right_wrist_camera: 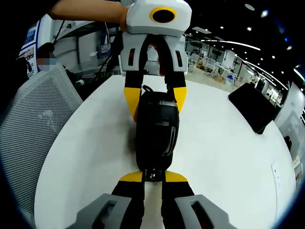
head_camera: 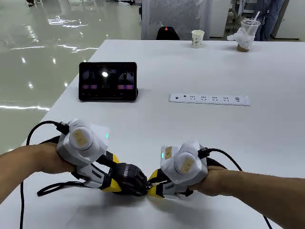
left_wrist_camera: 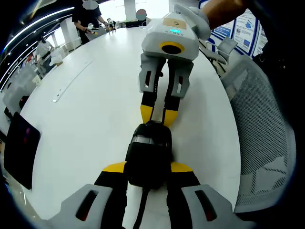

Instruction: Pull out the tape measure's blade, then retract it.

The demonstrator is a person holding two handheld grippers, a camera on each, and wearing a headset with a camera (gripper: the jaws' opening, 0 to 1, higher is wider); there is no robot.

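tape measure (head_camera: 127,177), one; hand-held grippers (head_camera: 114,174) (head_camera: 153,184), two

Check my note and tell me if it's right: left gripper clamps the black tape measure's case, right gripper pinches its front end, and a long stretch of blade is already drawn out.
Not quite. No blade is drawn out: in the right gripper view the right gripper has its tips right against the case of the tape measure. The left gripper clamps the case, as noted.

The tape measure (head_camera: 127,177) has a black, matt plastic case. The bench (head_camera: 200,129) is smooth white; the floor (head_camera: 43,52) shines glossy.
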